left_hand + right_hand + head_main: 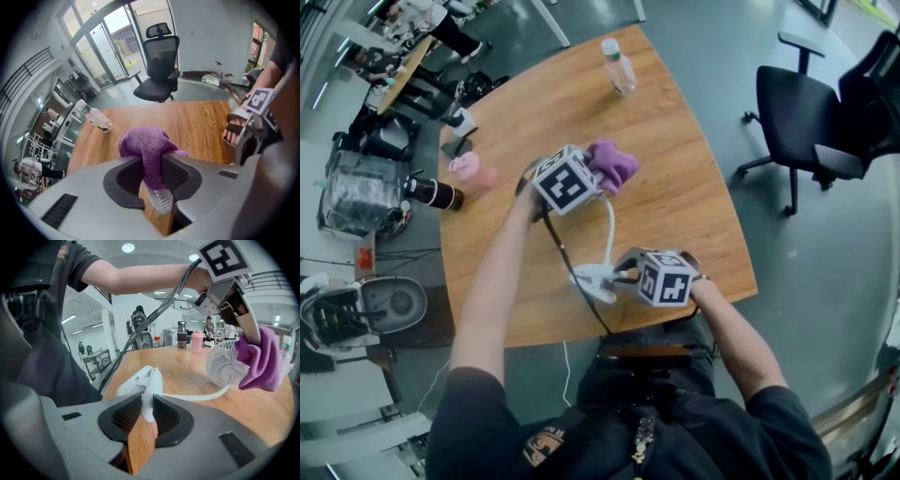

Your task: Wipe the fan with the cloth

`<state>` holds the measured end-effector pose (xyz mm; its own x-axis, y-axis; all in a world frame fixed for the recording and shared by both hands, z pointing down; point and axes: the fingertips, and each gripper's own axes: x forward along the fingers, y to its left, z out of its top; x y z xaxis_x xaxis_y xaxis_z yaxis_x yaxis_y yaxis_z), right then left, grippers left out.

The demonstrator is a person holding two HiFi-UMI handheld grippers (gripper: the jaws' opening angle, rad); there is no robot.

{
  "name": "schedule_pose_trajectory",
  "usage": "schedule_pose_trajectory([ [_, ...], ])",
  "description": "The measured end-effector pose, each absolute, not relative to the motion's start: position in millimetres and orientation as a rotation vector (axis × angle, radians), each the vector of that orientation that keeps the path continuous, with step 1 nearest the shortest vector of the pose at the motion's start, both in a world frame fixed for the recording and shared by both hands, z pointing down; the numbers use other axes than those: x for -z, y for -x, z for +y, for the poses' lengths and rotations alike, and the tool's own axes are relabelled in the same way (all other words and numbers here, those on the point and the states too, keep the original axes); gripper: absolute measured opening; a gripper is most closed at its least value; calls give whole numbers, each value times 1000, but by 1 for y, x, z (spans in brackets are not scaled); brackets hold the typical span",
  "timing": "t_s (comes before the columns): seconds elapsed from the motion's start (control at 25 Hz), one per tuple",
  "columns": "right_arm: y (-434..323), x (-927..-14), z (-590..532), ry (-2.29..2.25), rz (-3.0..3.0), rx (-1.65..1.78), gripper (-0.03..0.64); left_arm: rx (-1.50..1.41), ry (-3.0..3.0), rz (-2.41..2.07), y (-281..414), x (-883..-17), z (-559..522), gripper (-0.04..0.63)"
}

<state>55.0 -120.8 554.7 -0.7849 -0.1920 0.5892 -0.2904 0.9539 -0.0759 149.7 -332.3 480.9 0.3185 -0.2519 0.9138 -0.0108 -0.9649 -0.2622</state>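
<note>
A small white fan stands on the wooden table (694, 187). Its round grille head (224, 365) shows in the right gripper view, and a bendy white neck (607, 225) runs down to its clip base (594, 279). My left gripper (596, 178) is shut on a purple cloth (613, 163), which bunches out past the jaws (145, 147) and sits against the grille's right side (260, 358). My right gripper (621, 275) is shut on the clip base (146, 390) near the table's front edge. In the head view the left gripper hides the fan head.
A clear water bottle (619, 66) stands at the table's far edge. A pink cup (469, 169) and a black flask (436, 194) are at the left edge. A black office chair (806, 112) stands off to the right. A black cable (572, 272) trails across the table.
</note>
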Motion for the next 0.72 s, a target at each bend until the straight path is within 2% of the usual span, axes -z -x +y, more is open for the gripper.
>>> schedule_pose_trajectory([
  [0.32,-113,-557,-113,-306,-2372,-211,74,1774,2345,90,-143,-482,-340,96],
  [0.72,-119,-556,-115,-382,-2342,-299,74,1631,2470,175,-151,-498,-397,95],
])
